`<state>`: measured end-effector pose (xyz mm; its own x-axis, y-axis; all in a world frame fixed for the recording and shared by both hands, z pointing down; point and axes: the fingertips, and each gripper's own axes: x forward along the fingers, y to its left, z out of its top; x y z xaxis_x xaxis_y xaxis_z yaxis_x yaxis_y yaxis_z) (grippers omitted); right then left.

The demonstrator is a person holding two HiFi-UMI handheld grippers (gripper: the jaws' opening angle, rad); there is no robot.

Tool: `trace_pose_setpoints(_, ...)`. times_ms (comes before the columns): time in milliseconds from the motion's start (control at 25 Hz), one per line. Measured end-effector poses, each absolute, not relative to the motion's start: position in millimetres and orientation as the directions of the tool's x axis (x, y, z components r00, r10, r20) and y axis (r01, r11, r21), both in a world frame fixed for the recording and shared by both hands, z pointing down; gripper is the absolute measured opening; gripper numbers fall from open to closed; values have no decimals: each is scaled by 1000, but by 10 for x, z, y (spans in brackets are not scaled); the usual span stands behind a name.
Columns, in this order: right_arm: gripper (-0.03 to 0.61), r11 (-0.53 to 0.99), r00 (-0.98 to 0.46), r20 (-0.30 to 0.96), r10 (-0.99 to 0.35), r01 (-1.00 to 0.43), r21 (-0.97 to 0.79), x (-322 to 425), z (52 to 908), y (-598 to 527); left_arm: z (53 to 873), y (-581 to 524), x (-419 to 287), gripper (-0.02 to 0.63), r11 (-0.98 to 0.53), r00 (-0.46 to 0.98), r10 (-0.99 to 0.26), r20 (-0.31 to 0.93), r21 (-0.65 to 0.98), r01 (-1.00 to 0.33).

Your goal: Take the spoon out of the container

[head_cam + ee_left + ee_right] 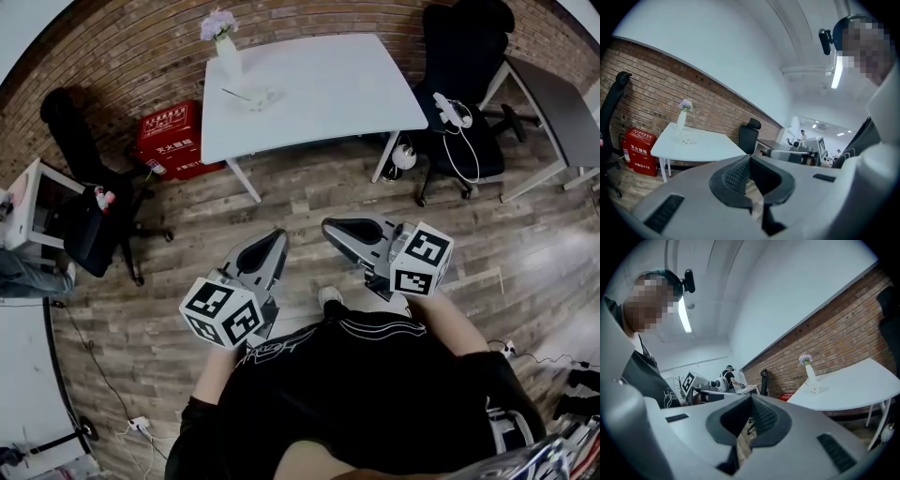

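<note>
Head view: the person stands on a wooden floor (281, 187), with the left gripper (275, 239) and right gripper (330, 227) held side by side close to the body, both pointing toward the far wall. Each pair of fingers is pressed together with nothing between them. Well apart from both, on the far white worktop (328, 94), a small clear container (261, 97) sits just right of a white vase (228, 56) of flowers. A thin spoon (236, 93) handle seems to stick out of it to the left. A red box (169, 136) stands on the floor to the left of the worktop.

Left gripper view: the left gripper (750, 159) has its fingers clenched tip to tip and empty. The worktop (703, 146) lies far off to the left, with the vase (682, 119) on it and the container (686, 139) only a small speck beside it.

Right gripper view: the right gripper (751, 399) is likewise clenched on nothing. The worktop (853, 385), vase (810, 373) and container (815, 390) lie far to the right; the spoon is too small to make out.
</note>
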<state>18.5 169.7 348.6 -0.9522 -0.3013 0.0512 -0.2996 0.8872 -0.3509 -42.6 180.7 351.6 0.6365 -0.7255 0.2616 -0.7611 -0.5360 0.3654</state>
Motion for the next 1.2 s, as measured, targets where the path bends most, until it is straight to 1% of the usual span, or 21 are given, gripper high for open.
trace_pose_setpoints(160,-5,884,-953,66,-297,-300,-358,256,3579,1207,3601,1312,-358,3,-527,614,-730,299,324,-785)
trace_pose_setpoints(400,-4,892,-961,58,-270,-272,-361,282,3601,654,3575,749,-344,2,-505,573,-769,283,281,-816)
trace_pose_setpoints(560,-4,898,-963,64,-260,-266,-350,279,3607,399,3556,515,-376,3,-495,580,-774,253,330,-804)
trace_pose_setpoints(880,-4,896,-965,66,-253,-260,-361,85,3681,-56,3645,44,-669,3,-456,557,-796,235,372,-808)
trace_pose_setpoints(1200,-4,879,-954,77,-288,-295,-374,-196,3735,-985,3737,-928,-1126,3,-425,539,-810,232,401,-811)
